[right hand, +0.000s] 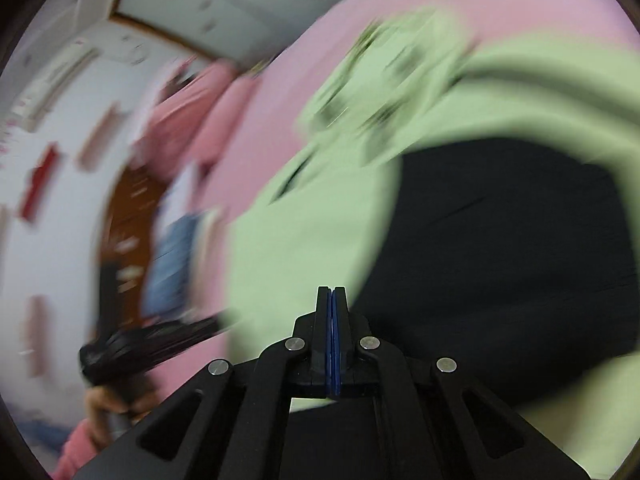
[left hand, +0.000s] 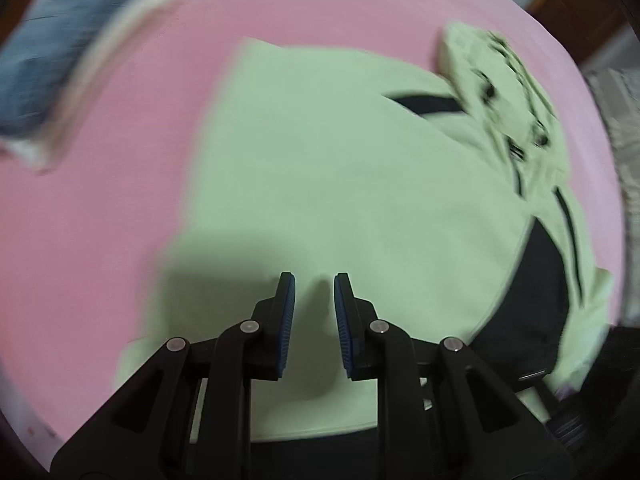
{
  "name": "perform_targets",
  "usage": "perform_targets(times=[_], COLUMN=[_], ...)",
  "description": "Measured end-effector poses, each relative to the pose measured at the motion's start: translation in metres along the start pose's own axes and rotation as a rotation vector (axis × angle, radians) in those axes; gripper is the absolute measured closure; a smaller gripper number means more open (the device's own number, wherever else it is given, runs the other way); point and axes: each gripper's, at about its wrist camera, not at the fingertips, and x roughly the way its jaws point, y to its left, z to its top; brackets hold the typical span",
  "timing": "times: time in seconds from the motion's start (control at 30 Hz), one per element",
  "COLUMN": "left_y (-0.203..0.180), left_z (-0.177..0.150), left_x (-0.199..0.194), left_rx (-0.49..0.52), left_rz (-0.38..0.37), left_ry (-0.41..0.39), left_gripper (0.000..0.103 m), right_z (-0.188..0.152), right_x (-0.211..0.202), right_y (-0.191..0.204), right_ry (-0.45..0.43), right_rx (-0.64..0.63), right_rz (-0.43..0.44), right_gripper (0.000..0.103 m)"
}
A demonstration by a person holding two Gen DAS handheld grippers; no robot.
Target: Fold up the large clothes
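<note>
I've got the green garment [left hand: 320, 168] spread flat on the pink bed [left hand: 100, 220], long axis running away from the left tool [left hand: 314, 280], which hangs right over its near edge, jaws slightly apart w/ nothing gripped. Right tool [right hand: 332, 290] pressed fully together, empty, by the black panel [right hand: 500, 248].

The left gripper [left hand: 315, 280] points down at a pale green garment [left hand: 320, 168] that lies spread on a pink sheet [left hand: 100, 220]. Its blue pads [left hand: 289, 320] stand a little apart, and the green cloth shows in the gap between them; no cloth is pinched. The garment has a black panel [left hand: 532, 300] at the right and dark marks near its far right corner. A blue folded cloth [left hand: 60, 64] lies far left, well apart and blurred.
</note>
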Motion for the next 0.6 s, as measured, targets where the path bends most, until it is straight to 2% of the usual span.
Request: perform_targets(times=[0.03,0.1,0.2,0.27,0.3,0.33,0.37,0.4,0.43,0.5,0.57,0.6], left_y=[-0.011,-0.016,-0.003,0.001,0.0,-0.001,-0.001,0.0,0.003,0.01,0.013,0.014], left_z=[0.013,0.037,0.076,0.092,0.099,0.105,0.107,0.111,0.113,0.115,0.112,0.108], left_x=[0.015,0.028,0.033,0.037,0.04,0.043,0.045,0.052,0.058,0.064,0.061,0.055], left_rx=[0.013,0.032,0.0,0.014,0.043,0.098,0.126,0.178,0.192,0.167,0.128,0.108], left_rz=[-0.006,0.037,0.102,0.233,0.31,0.382,0.418,0.498,0.539,0.545,0.525,0.51], left_ry=[0.029,0.014,-0.047,-0.059,-0.065,-0.093,-0.106,-0.121,-0.116,-0.109,-0.137,-0.164], left_gripper=[0.084,0.085,0.085,0.085,0.085,0.084,0.084,0.084,0.084,0.084,0.085,0.085], right_z=[0.001,-0.001,0.03,0.05,0.058,0.064,0.069,0.072,0.075,0.079,0.08,0.078], right_x=[0.034,0.071,0.099,0.092,0.086,0.075,0.07,0.065,0.059,0.045,0.037,0.034], right_y=[0.01,0.023,0.035,0.028,0.02,0.01,0.004,-0.002,-0.009,-0.024,-0.027,-0.027], right_ry=[0.069,0.12,0.066,0.018,-0.002,-0.039,-0.058,-0.063,-0.06,-0.061,-0.076,-0.08], right_rx=[-0.005,-0.039,-0.141,-0.127,-0.098,-0.066,-0.07,-0.083,-0.085,-0.032,-0.012,-0.014], right_rz=[0.041,-0.006,-0.16,-0.28,-0.261,-0.307,-0.391,-0.475,-0.547,-0.562,-0.599,-0.59], right_gripper=[0.103,0.103,0.103,0.103,0.103,0.103,0.103,0.103,0.103,0.103,0.103,0.103])
